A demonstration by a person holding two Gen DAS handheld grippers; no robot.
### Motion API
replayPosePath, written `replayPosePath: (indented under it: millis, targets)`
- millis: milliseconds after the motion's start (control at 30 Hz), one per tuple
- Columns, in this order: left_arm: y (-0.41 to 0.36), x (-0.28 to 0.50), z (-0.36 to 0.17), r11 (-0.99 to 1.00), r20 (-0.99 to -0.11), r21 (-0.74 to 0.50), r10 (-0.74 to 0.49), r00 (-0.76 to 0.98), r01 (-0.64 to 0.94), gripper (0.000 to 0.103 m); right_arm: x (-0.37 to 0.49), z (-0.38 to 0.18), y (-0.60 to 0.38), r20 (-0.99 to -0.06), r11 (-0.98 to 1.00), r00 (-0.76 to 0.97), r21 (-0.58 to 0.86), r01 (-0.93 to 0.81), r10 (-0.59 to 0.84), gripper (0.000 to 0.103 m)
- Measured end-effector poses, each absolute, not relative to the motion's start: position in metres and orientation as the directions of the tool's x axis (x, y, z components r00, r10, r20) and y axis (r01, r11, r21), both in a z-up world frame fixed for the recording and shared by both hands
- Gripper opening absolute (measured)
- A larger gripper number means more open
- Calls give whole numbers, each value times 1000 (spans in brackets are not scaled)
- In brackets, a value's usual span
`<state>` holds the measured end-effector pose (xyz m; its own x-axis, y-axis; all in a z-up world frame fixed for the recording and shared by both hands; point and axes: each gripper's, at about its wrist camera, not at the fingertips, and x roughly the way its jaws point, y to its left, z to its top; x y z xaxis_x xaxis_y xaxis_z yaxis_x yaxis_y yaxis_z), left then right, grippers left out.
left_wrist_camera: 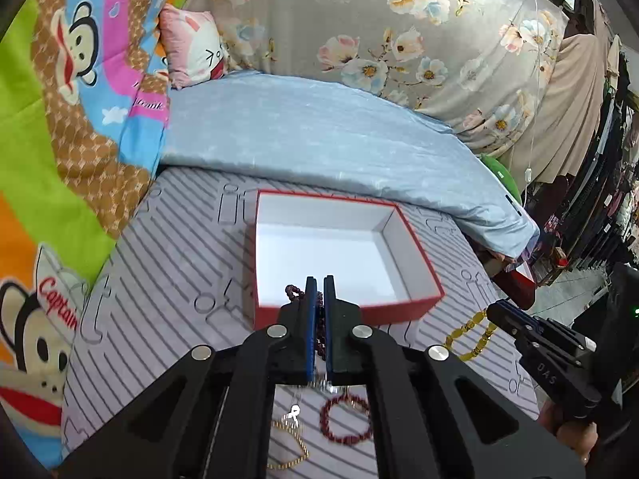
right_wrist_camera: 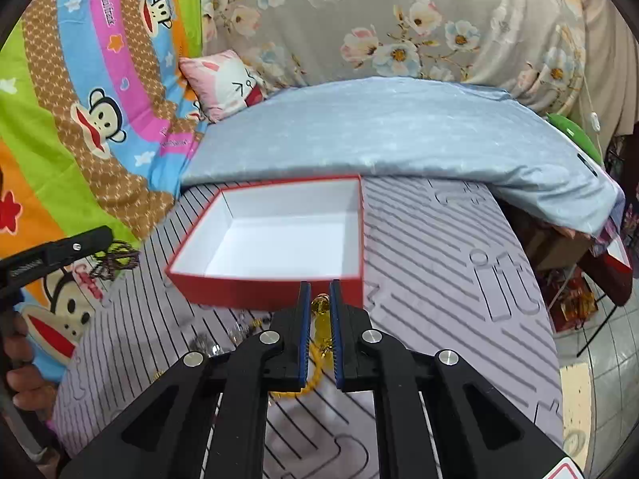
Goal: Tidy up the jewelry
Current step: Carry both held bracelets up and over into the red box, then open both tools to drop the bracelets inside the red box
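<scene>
Left tongs [left_wrist_camera: 318, 279] clamped on dark-red bead string [left_wrist_camera: 292, 292]; right tongs [right_wrist_camera: 320, 284] clamped on yellow bead bracelet [right_wrist_camera: 320, 321].

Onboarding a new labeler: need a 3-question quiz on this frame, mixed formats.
1. True or false: the red box already holds jewelry.
2. The left gripper holds: A) dark red bead strand B) yellow bead bracelet C) nothing.
3. Fill in: a red bead bracelet and a gold ___ lie on the striped mat.

Key: 1 false, its white inside is bare. 2 A. 3 chain.
</scene>
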<state>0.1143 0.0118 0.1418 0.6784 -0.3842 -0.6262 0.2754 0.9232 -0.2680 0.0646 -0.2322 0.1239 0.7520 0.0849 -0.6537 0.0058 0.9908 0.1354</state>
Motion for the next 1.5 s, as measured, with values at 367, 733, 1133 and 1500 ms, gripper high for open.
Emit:
replayPosePath:
  millis: [367,733,1133,1500]
  targets:
    - [-15,202,152,930,-622,-222,-366,692,293,3,160,150,-237,-636,988,760,143,-51,131,9]
    - [-35,289,112,942,-689,-195,-329,646,272,3,268,111,-232,-715,988,686,150,-40,136,9]
    - [-31,311,80,966,-703,-169,-258,663,197,52,276,89,-232,-725,998,687,60,-8,49,40]
    - [-11,233,103,972,-666,-122,-230,710,201,52,178,111,-232,-668,998,743,69,-6,50,44]
